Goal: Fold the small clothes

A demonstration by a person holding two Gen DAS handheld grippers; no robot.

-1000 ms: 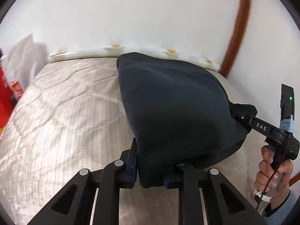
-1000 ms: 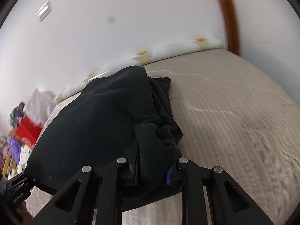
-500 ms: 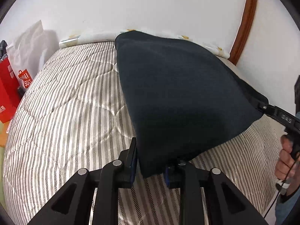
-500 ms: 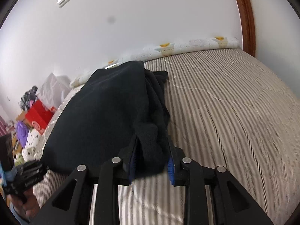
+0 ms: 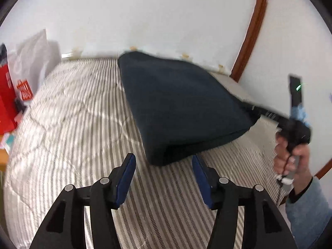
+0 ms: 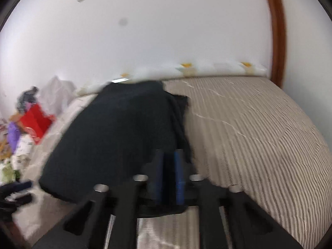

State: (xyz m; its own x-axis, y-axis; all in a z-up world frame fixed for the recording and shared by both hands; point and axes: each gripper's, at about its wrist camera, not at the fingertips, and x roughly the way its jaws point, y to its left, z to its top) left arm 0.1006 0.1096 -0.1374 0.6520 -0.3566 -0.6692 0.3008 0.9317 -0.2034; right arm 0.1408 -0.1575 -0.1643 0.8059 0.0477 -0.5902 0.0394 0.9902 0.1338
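A dark navy garment point(image 5: 182, 105) lies folded on the striped bed, its near corner just beyond my left gripper point(image 5: 164, 161). The left gripper is open and empty, its blue pads apart on either side of that corner. In the right wrist view the same garment point(image 6: 116, 137) spreads to the left. My right gripper point(image 6: 169, 159) has its blue pads close together at the garment's right edge; blur hides whether cloth is still pinched between them. In the left wrist view the right gripper point(image 5: 255, 109) reaches the garment's right corner.
The striped quilted bedcover point(image 5: 72, 124) fills the bed up to a white wall and a wooden door frame point(image 5: 251, 29). A red bag point(image 5: 8, 95) and white bag point(image 5: 31, 56) stand left of the bed. Colourful clutter point(image 6: 22, 137) lies beside it.
My left gripper has opened and let go of the garment's corner, which now lies on the bed. The garment has dropped flat. The right gripper's view has blurred with motion.
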